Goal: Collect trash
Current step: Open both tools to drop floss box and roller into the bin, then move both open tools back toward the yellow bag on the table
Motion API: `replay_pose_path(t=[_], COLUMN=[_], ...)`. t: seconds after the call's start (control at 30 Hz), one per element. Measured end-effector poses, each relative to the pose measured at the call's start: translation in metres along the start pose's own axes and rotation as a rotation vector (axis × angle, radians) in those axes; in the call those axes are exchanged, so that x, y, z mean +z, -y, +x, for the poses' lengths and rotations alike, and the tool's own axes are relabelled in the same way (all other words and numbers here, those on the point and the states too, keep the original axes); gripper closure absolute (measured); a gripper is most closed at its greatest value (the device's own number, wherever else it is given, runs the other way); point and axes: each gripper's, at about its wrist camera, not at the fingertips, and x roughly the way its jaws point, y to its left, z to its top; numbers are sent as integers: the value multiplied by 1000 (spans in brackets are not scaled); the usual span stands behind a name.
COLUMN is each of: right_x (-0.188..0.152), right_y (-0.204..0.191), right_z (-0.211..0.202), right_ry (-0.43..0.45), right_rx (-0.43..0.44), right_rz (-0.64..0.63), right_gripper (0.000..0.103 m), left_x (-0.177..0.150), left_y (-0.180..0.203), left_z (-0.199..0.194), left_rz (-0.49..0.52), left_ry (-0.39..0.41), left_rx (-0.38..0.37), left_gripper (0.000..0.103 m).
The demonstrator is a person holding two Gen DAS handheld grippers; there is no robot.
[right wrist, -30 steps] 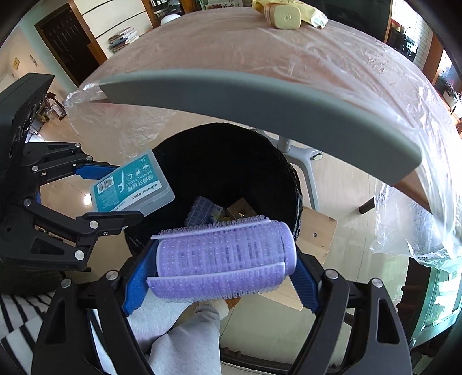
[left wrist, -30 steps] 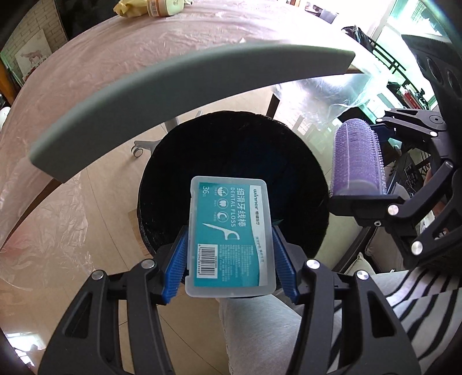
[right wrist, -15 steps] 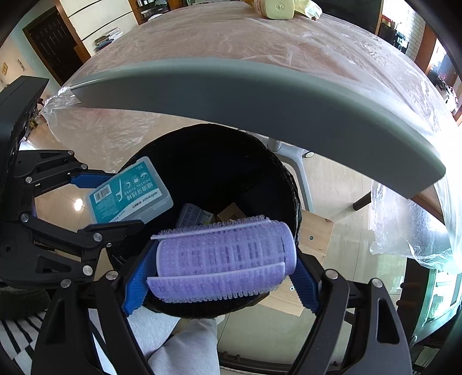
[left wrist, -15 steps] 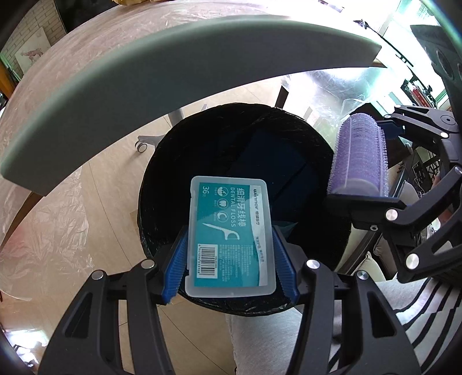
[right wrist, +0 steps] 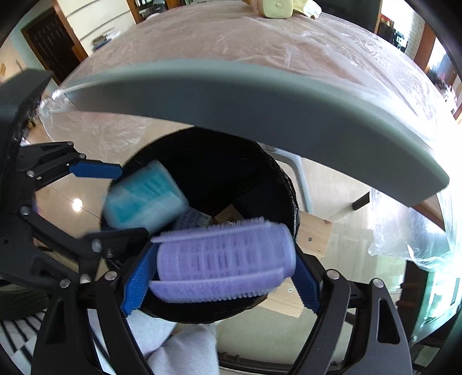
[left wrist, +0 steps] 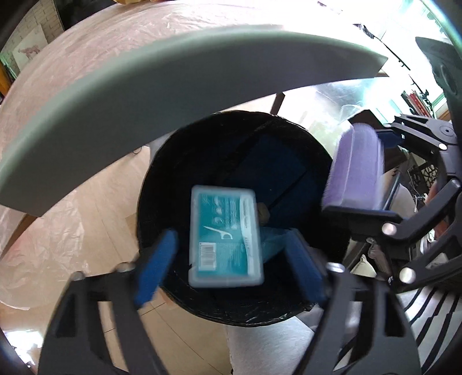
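A black round trash bin (left wrist: 156,173) (right wrist: 286,184) stands on the floor below the table edge. My left gripper (left wrist: 231,259) is open over it; the teal dental floss box (left wrist: 225,236) sits loose between its blue pads, blurred, falling into the bin. It also shows in the right wrist view (right wrist: 144,196). My right gripper (right wrist: 219,277) is over the bin's near rim; its pads flank the purple hair roller (right wrist: 225,259), which is blurred, and a small gap shows at the right pad. The roller also shows in the left wrist view (left wrist: 355,170).
The grey table edge (left wrist: 173,75) (right wrist: 260,95) overhangs the bin; the tabletop carries a plastic sheet and a cream bottle (right wrist: 274,7) at the far end. Several pieces of trash lie in the bin. A wooden block (right wrist: 314,233) sits beside it. Grey trouser legs (right wrist: 184,349) lie below.
My left gripper has opened and let go of the floss box, which drops toward the bin. Both grippers have moved closer over the bin. The roller now blurs between the right pads.
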Motion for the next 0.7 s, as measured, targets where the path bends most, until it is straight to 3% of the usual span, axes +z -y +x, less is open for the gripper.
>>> replay_pose_path(t=[0.23,0.37,0.47,0.57,0.7], right_x=[-3,3,25,64,133], right_y=[17,20,29,40,59], right_z=[-29,-80,-115,-137,-141], right_ry=[36,169,282,365,400], right_rx=[-2,-28,-82,-118,-192], right_rz=[72,62,57,60,55], right_gripper=[7,7,4,4,4], left_x=[-8,-8,2,27,72], left_y=[0,1,1,-6,-21], left_z=[-23,-61,-95,-115,-117], left_rz=[-3,13,34,42,55], left_ry=[48,152,269,364,419], left_rx=[9,-4,2,44,99], left_gripper=[14,14,3,2,2])
